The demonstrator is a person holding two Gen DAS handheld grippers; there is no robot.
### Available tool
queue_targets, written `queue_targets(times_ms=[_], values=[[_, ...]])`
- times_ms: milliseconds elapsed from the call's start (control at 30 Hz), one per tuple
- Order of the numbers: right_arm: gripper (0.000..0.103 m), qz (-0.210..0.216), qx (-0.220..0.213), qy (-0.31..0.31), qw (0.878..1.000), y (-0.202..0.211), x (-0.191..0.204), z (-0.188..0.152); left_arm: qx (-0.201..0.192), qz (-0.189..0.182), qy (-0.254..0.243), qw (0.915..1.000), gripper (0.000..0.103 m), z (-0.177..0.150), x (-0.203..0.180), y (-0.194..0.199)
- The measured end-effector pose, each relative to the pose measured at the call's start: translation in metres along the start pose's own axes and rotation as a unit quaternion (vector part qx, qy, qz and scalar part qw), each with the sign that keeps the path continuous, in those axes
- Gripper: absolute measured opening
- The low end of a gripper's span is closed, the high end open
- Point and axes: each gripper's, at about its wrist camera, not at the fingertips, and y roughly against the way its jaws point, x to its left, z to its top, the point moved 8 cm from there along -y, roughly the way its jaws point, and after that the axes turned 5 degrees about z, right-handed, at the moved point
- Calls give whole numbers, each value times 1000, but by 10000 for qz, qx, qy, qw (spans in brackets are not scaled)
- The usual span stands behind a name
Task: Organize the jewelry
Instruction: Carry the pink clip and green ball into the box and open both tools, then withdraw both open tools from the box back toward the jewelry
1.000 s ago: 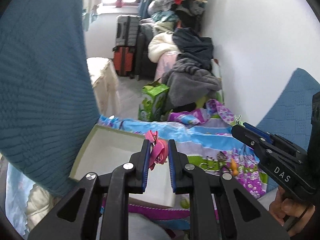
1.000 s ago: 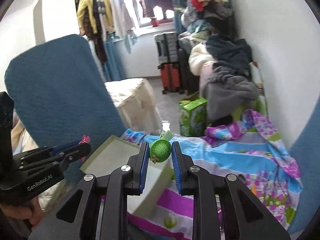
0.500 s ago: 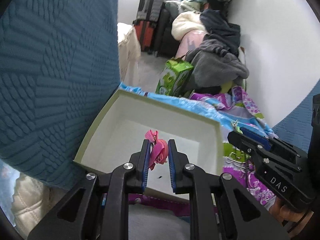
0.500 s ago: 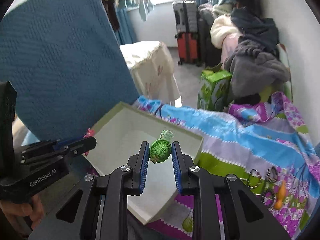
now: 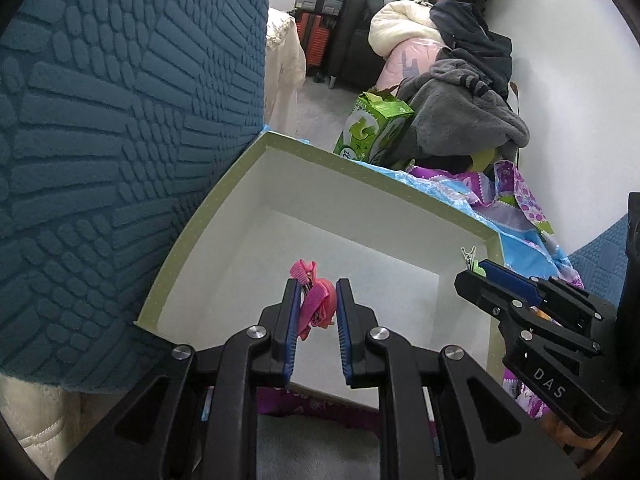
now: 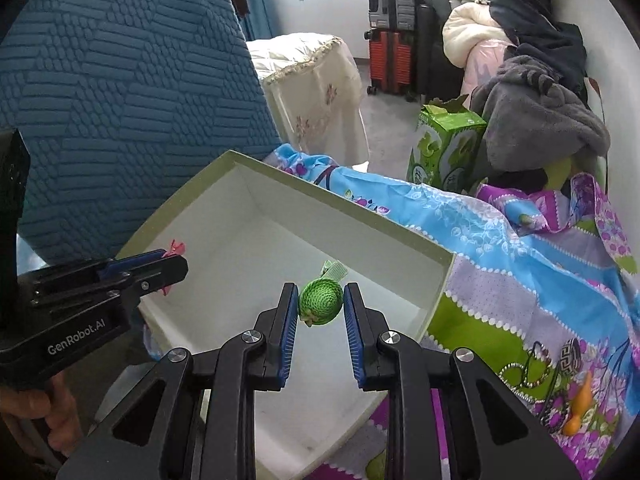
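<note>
My left gripper [image 5: 317, 304] is shut on a pink hair clip [image 5: 314, 300] and hangs over the inside of an open white box with a green rim [image 5: 372, 168]. My right gripper [image 6: 321, 307] is shut on a green woven hair clip [image 6: 321, 302], also above the box's white floor [image 6: 248, 264]. In the left wrist view the right gripper [image 5: 486, 274] reaches in over the box's right side. In the right wrist view the left gripper [image 6: 174, 258] with the pink clip shows at the box's left side. The box floor looks bare.
A blue textured cushion [image 5: 120, 120] stands against the box's left side. The box lies on a flowered blue and purple bedspread [image 6: 500, 248], where chains and an orange piece [image 6: 578, 404] rest at the right. A green carton [image 6: 444, 148] and piled clothes stand behind.
Both grippers have come down and forward from above the bed to over the open box, each still holding its clip. The box now fills the middle of both views.
</note>
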Motion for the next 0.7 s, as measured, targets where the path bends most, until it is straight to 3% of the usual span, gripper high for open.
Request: queue_targets(times_ms=[167, 233, 300, 533, 700], values=[[22, 37, -10, 17, 10000, 3, 1, 2, -39, 42, -9, 10000, 19, 4, -1, 4], [30, 41, -20, -37, 10000, 6, -1, 1, -58, 98, -33, 9999, 32, 5, -3, 7], [36, 51, -72, -73, 9999, 11, -2, 3, -188, 152, -9, 9997, 59, 9, -3, 13], [47, 48, -390, -50, 9992, 45, -6, 14, -558, 164, -109, 9983, 72, 24, -15, 44], [52, 7, -797, -26, 9968, 84, -10, 25, -880, 72, -177, 9959, 73, 34, -31, 75]])
